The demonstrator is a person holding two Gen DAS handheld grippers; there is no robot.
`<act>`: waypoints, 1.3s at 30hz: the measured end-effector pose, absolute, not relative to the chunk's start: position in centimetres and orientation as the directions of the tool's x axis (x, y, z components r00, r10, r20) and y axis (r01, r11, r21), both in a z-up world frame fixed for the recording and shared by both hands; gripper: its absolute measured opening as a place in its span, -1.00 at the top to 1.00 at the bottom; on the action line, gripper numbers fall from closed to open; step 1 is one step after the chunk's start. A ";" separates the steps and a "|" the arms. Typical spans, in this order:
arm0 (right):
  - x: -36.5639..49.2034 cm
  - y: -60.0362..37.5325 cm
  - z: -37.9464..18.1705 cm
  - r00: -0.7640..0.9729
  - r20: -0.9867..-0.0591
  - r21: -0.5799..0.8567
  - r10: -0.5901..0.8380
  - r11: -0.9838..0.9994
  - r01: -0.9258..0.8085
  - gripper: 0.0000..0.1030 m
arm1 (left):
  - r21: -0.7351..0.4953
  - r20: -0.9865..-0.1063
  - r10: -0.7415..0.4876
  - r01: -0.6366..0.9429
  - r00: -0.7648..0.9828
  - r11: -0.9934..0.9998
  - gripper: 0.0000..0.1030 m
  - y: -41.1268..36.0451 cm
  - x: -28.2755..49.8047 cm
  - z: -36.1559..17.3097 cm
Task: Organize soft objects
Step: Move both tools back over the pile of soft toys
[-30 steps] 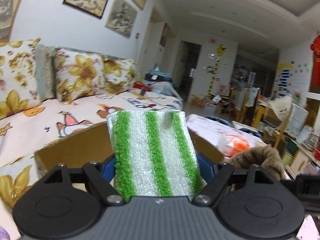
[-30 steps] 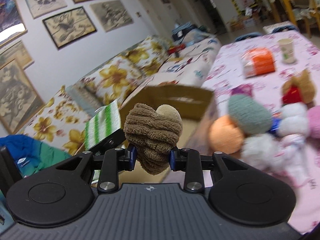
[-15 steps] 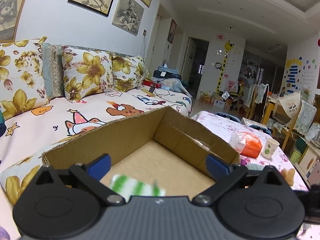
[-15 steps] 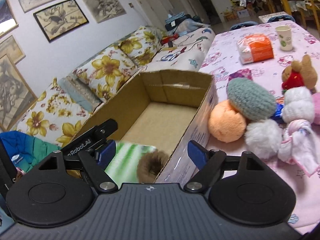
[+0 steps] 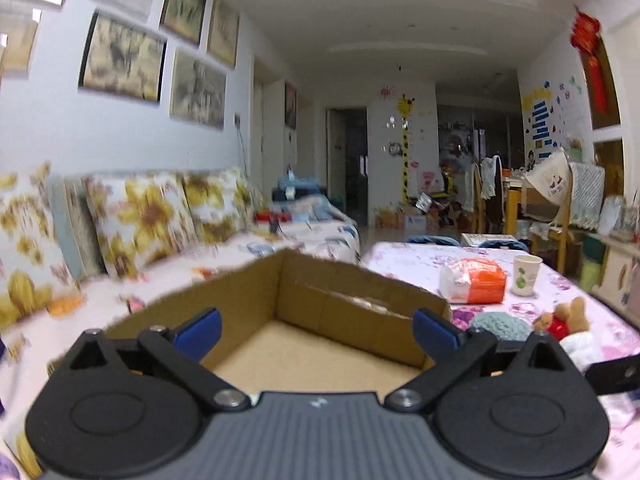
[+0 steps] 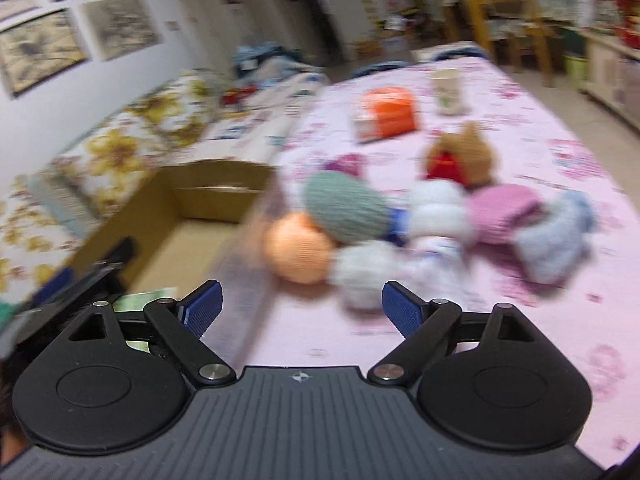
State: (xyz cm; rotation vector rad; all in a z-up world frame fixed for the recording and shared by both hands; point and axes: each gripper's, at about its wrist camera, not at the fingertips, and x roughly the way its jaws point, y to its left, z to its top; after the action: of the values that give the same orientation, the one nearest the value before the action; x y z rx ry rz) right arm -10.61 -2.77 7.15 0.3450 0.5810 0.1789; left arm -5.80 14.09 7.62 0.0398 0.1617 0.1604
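An open cardboard box (image 5: 348, 312) (image 6: 208, 196) stands at the table's left edge, beside the sofa. My left gripper (image 5: 316, 328) hangs open over it with nothing between its fingers. A sliver of the green-striped cloth (image 6: 144, 300) shows inside the box. My right gripper (image 6: 302, 310) is over the pink tablecloth just right of the box; its jaws are opening and hold nothing. Ahead of it lies a blurred pile of soft things: an orange ball (image 6: 298, 252), a teal knit piece (image 6: 344, 208), a white fluffy ball (image 6: 364, 268), a pink knit piece (image 6: 504, 212) and a brown plush toy (image 6: 460, 160).
Farther back on the table (image 6: 520, 340) stand an orange-and-white packet (image 6: 388, 112) and a paper cup (image 6: 448, 88). A sofa with flowered cushions (image 5: 144, 220) runs along the left of the box. Chairs and shelves crowd the far right of the room.
Both grippers opened and let go: the green-striped cloth and the brown plush dropped into the box. The right gripper then swung right, from over the box towards the pile.
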 end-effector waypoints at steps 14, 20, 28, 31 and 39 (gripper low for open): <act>-13.6 -10.6 4.2 0.884 -0.467 0.239 0.004 0.963 0.122 -1.00 | 0.094 -0.147 0.377 -0.367 0.914 0.926 -0.83 11.6 -4.1 7.8; -13.5 -12.4 3.8 0.899 -0.434 0.164 -0.055 0.977 0.139 -1.00 | 0.104 -0.184 0.436 -0.424 0.881 0.900 -0.83 11.7 -4.3 8.0; -12.0 -15.8 2.9 0.868 -0.495 0.186 -0.029 0.973 0.139 -1.00 | 0.115 -0.206 0.410 -0.394 0.889 0.912 -0.87 12.0 -4.1 8.2; -11.2 -16.5 2.6 0.869 -0.493 0.166 -0.028 0.978 0.125 -1.00 | 0.101 -0.183 0.392 -0.380 0.902 0.920 -0.89 12.0 -4.6 8.5; -8.5 -18.4 1.7 0.839 -0.543 0.191 -0.020 0.971 0.146 -1.00 | 0.104 -0.009 0.299 -0.297 0.954 0.949 -0.89 9.5 -6.6 9.6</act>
State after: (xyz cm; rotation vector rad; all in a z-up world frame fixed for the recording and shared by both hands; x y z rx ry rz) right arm -8.46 -18.45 1.68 0.2303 0.5691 -0.0885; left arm -6.61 9.49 9.60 0.1025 0.0245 0.3031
